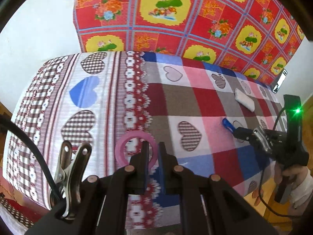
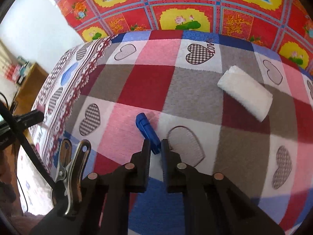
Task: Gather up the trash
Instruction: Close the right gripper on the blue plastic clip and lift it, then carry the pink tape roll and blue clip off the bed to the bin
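Observation:
A pink plastic ring [image 1: 125, 146] hangs over the patterned blanket, its right rim pinched by my left gripper [image 1: 153, 146], which is shut on it. A blue plastic clip [image 2: 146, 129] lies on a pink square of the blanket, and its near end sits between the pads of my right gripper [image 2: 156, 145], which is shut on it. In the left wrist view the right gripper [image 1: 237, 131] reaches in from the right, with the blue clip [image 1: 227, 124] at its tips. Farther back and to the right lies a white folded tissue pack [image 2: 245, 93], also visible from the left as the tissue pack [image 1: 244, 98].
A bed with a checked heart blanket [image 2: 195, 90] fills both views. A red and yellow floral cloth [image 1: 176, 15] hangs behind it. A wooden cabinet [image 2: 29, 86] stands at the left. A hand [image 1: 293, 178] holds the right gripper over the wood floor [image 1: 260, 197].

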`<state>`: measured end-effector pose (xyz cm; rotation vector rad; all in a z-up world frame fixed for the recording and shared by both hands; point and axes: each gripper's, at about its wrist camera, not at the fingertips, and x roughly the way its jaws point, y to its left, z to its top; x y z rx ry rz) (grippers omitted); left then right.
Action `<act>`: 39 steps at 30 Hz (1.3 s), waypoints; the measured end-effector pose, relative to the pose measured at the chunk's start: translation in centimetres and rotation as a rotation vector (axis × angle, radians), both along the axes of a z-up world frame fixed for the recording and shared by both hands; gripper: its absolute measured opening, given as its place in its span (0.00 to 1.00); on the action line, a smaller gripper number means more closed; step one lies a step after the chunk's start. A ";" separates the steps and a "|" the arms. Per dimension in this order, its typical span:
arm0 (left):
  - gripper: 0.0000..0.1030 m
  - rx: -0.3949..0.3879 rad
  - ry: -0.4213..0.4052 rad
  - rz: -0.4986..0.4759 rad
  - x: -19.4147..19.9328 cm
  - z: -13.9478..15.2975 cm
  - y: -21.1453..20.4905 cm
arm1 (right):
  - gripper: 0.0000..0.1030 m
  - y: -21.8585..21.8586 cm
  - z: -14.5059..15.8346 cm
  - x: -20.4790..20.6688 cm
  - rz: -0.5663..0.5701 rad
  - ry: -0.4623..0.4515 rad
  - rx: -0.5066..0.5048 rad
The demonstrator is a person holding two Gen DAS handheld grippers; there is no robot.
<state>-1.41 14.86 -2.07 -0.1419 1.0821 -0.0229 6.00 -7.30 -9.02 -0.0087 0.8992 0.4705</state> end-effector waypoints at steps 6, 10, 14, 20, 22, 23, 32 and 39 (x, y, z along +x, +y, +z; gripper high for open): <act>0.09 0.008 -0.016 -0.035 -0.5 0.7 4.0 | 0.11 3.0 1.1 -2.1 -0.042 -0.023 0.036; 0.09 0.017 -0.027 -0.057 -1.1 0.8 6.5 | 0.11 6.1 1.9 -3.7 -0.049 -0.047 0.052; 0.09 0.031 -0.038 -0.068 -1.7 0.9 8.7 | 0.11 9.2 2.8 -4.9 -0.044 -0.074 0.066; 0.09 0.029 -0.050 -0.031 -2.9 1.6 12.1 | 0.11 13.6 4.0 -5.8 -0.002 -0.095 0.089; 0.09 0.027 -0.054 -0.006 -3.4 1.8 13.2 | 0.11 14.9 4.3 -5.9 0.023 -0.095 0.087; 0.09 0.025 -0.056 0.009 -3.5 1.9 13.8 | 0.11 15.5 4.5 -5.9 0.034 -0.094 0.085; 0.09 0.053 -0.067 0.176 -4.2 3.0 19.1 | 0.11 21.8 5.7 -4.7 0.211 -0.095 0.070; 0.09 0.071 -0.085 0.325 -5.0 3.7 24.0 | 0.11 27.5 7.5 -3.4 0.378 -0.119 0.047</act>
